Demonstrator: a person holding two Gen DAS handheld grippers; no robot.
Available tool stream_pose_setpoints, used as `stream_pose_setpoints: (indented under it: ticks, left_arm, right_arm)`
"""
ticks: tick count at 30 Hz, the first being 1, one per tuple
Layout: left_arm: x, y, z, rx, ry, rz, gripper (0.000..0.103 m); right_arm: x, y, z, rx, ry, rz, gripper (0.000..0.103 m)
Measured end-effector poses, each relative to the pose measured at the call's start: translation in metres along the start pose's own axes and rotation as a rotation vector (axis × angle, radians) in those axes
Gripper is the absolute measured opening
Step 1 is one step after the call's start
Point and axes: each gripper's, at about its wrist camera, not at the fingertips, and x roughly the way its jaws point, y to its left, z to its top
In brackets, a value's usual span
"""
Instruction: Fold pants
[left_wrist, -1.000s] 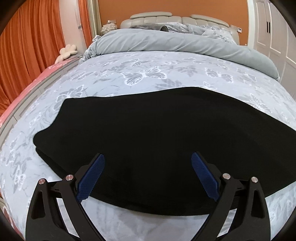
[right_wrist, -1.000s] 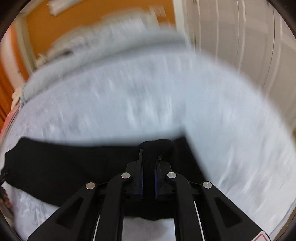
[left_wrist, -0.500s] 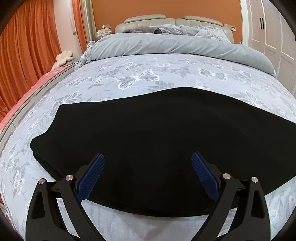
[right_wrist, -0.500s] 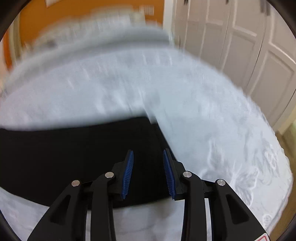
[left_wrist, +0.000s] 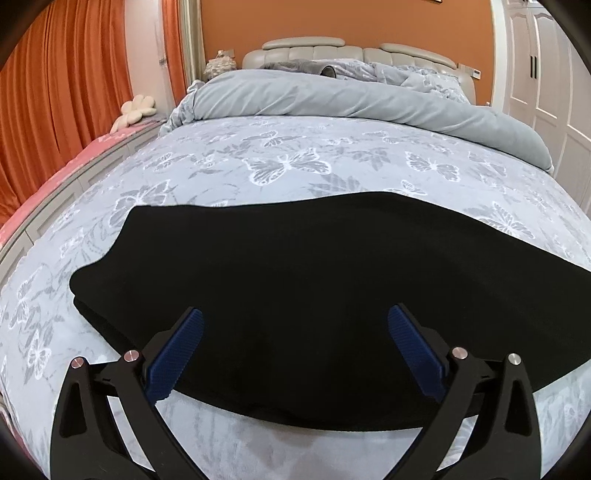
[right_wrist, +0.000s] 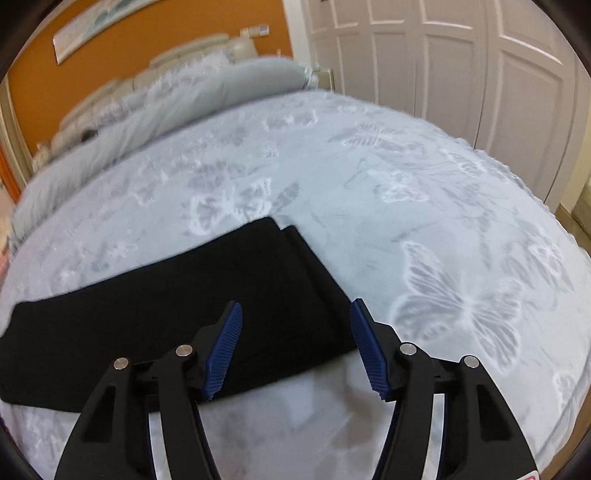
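The black pants (left_wrist: 295, 295) lie flat on the bed (left_wrist: 288, 166), folded into a long strip across the butterfly sheet, well in front of the grey duvet (left_wrist: 351, 99) bunched near the headboard (left_wrist: 351, 50). The left gripper (left_wrist: 301, 325) hangs over the near edge of the pants with its blue fingers (left_wrist: 177, 354) spread wide — holding nothing. The right gripper (right_wrist: 295, 317) hangs over one end of the pants (right_wrist: 177, 306), where two layers show, one just past the other. Its fingers (right_wrist: 223, 350) are wide apart too — nothing is held between them.
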Motion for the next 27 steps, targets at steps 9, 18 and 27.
stream_pose_setpoints:
  ticks: [9,18,27]
  left_arm:
    - [0.002,-0.008,-0.001,0.048,-0.006,0.023,0.098]
    - [0.002,-0.011,-0.003,0.055,0.000,0.027,0.098]
    - [0.003,0.012,0.005,-0.015,0.031,0.056,0.098]
  right_arm:
    - [-0.009,-0.007,0.003,-0.040,-0.051,-0.116,0.006]
    - [-0.014,-0.019,-0.002,0.032,-0.054,-0.079,0.058]
    - [0.020,-0.025,-0.010,0.184,0.049,0.022,0.028]
